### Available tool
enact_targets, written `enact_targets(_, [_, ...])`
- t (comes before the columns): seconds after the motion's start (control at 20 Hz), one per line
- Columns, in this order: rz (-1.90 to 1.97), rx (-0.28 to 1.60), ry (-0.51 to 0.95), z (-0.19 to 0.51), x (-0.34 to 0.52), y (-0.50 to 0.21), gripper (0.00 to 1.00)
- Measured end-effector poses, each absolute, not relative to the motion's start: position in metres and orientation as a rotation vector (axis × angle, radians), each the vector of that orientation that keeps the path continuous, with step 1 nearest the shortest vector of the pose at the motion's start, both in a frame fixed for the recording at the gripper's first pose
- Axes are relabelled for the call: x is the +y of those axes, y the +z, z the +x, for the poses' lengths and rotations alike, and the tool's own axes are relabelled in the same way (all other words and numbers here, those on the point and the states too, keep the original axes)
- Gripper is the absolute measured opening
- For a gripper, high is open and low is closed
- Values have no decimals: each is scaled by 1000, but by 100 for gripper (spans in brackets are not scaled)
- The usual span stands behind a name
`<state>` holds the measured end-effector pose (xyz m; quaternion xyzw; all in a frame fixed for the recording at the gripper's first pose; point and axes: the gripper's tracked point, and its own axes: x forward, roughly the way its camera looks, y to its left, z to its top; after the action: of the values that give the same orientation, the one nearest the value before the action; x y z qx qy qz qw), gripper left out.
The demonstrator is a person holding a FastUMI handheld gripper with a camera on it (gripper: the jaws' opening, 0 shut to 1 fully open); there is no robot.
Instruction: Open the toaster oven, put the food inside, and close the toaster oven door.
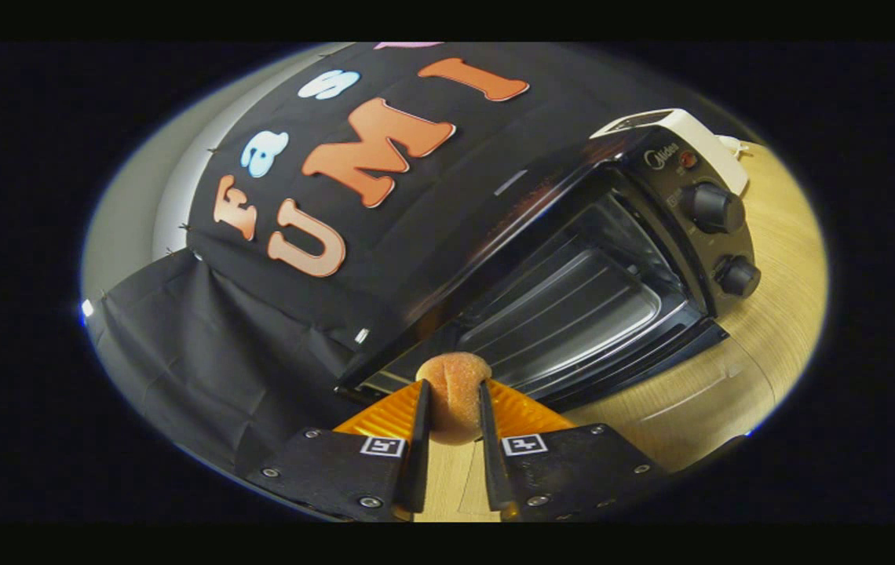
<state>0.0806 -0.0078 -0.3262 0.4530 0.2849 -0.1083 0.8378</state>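
Note:
A small tan bread roll (454, 396) is pinched between both fingers of my gripper (452, 386), which is shut on it. Just beyond the fingertips stands a black toaster oven (573, 259), seen tilted. Its glass door (620, 357) is folded down flat toward me, and the cavity with a wire rack (573, 302) is open. Two round knobs (710, 208) sit on the oven's control panel at the far side. The roll hangs in front of the lowered door's near corner, outside the cavity.
The oven rests on a light wooden table (761, 345). A white appliance or box (683, 129) shows behind the oven's top. Black cloth (204, 345) drapes the booth wall to the side of the oven.

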Motion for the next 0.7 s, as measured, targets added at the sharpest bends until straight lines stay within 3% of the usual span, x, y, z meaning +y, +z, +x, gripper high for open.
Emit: enact_targets(0.7, [818,555,-324,125,-24,-368,30])
